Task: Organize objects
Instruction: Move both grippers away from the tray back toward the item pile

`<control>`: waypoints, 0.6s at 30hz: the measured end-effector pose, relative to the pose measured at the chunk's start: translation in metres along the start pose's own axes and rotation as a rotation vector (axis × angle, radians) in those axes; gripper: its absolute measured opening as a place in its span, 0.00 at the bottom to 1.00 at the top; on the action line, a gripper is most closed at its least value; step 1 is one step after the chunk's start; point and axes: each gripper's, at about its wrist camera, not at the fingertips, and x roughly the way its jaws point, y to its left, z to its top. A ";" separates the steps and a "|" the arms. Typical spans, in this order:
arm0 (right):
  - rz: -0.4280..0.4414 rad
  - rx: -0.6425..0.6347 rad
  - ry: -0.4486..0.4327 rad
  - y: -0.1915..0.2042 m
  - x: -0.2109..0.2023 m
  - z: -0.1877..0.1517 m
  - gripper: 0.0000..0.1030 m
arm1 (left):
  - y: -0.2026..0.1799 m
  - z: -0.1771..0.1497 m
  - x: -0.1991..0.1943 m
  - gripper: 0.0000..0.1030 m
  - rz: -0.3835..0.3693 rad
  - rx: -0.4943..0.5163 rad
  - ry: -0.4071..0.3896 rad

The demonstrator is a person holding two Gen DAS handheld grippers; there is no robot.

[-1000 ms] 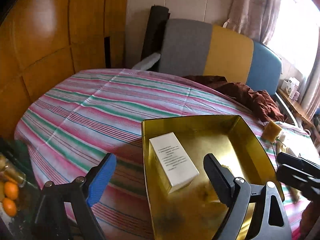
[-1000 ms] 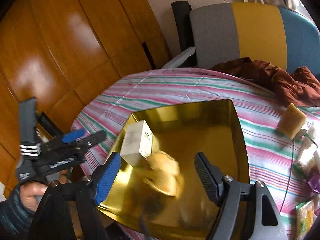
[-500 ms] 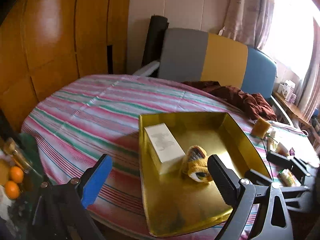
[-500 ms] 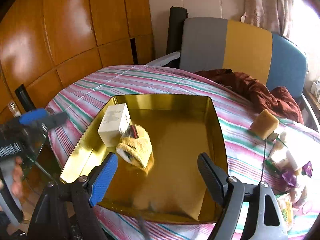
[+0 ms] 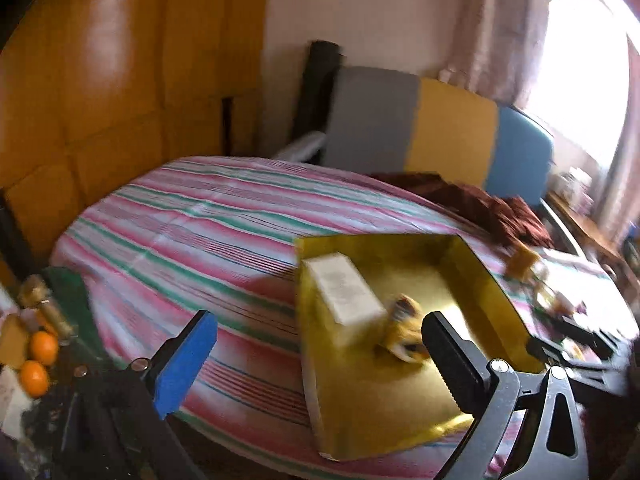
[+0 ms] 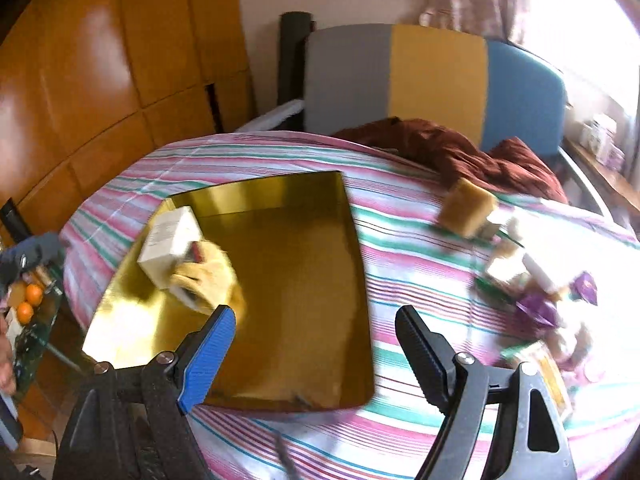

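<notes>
My right gripper (image 6: 316, 344) and left gripper (image 5: 320, 356) were both spread wide, holding nothing. The gold tray (image 6: 352, 240) on the striped tablecloth (image 6: 400, 240) held one white carton (image 6: 170, 236) and one yellow knitted item (image 6: 208, 276), touching. The tan block (image 6: 466, 208) lay beside the tray; it looked light and spongy, best gripped across its flat sides.

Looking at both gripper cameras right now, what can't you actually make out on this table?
- White box: label print unreadable, motion blur, both views.
- Yellow soft item: identity unclear, smeared.
- Pile of small items: right view, blurred and overexposed by window glare.
- Gold tray: near corner hidden behind left gripper finger.
</notes>
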 end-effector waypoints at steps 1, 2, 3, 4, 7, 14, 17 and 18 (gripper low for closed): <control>-0.013 0.017 0.004 -0.007 -0.001 -0.002 0.81 | -0.009 -0.003 0.004 1.00 -0.023 0.020 0.013; -0.027 0.035 0.009 -0.015 -0.001 -0.004 0.81 | -0.019 -0.006 0.008 1.00 -0.044 0.040 0.028; -0.035 0.047 0.012 -0.021 -0.001 -0.005 0.81 | -0.027 -0.009 0.011 1.00 -0.062 0.055 0.042; -0.045 0.063 0.016 -0.028 -0.002 -0.007 0.81 | -0.037 -0.013 0.016 1.00 -0.089 0.073 0.061; -0.075 0.097 0.030 -0.046 -0.004 -0.012 0.81 | -0.058 -0.024 0.021 1.00 -0.132 0.118 0.095; -0.123 0.182 0.053 -0.082 -0.005 -0.022 0.81 | -0.086 -0.042 0.030 1.00 -0.177 0.188 0.158; -0.147 0.204 0.056 -0.096 -0.009 -0.022 0.82 | -0.092 -0.043 0.030 1.00 -0.184 0.206 0.161; -0.152 0.209 0.055 -0.100 -0.010 -0.022 0.82 | -0.094 -0.042 0.029 1.00 -0.190 0.213 0.157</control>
